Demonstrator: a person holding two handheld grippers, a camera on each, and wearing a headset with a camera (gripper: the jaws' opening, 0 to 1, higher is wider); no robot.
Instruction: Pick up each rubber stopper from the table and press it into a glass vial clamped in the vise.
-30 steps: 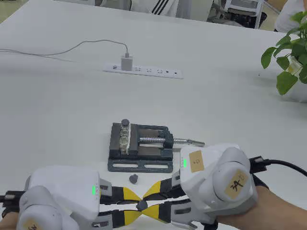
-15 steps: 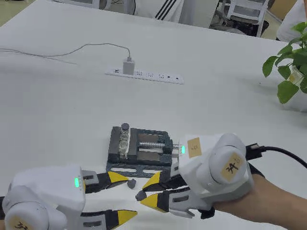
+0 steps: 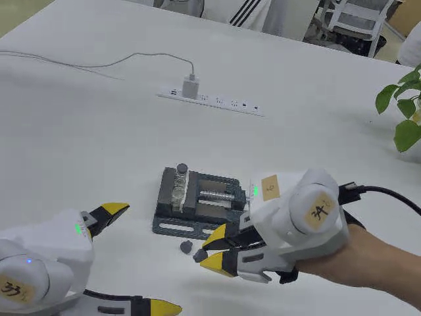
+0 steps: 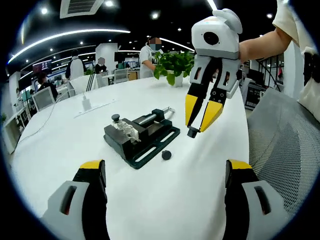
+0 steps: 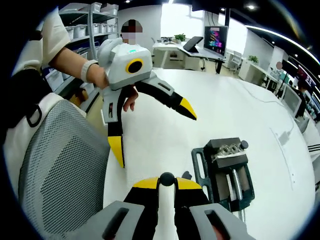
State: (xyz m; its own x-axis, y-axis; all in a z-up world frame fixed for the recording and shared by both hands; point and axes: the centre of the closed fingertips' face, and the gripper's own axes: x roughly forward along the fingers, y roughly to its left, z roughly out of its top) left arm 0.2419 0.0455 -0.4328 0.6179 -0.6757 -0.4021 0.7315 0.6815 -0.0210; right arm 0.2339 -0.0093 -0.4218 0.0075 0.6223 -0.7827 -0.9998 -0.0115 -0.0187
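Your left gripper [image 3: 139,257] has backed to eight o'clock, jaws apart; your right gripper [image 3: 209,250] pinches a stopper [image 3: 198,255] at its very tips, which may slip.

Stopper [image 3: 186,247] on table [image 3: 99,131] just before vise [image 3: 200,209], vials [image 3: 178,191] seemingly inside.

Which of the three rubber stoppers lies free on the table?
The loose stopper in front of the vise; the held stopper sits in the right gripper, the third stopper caps a vial.
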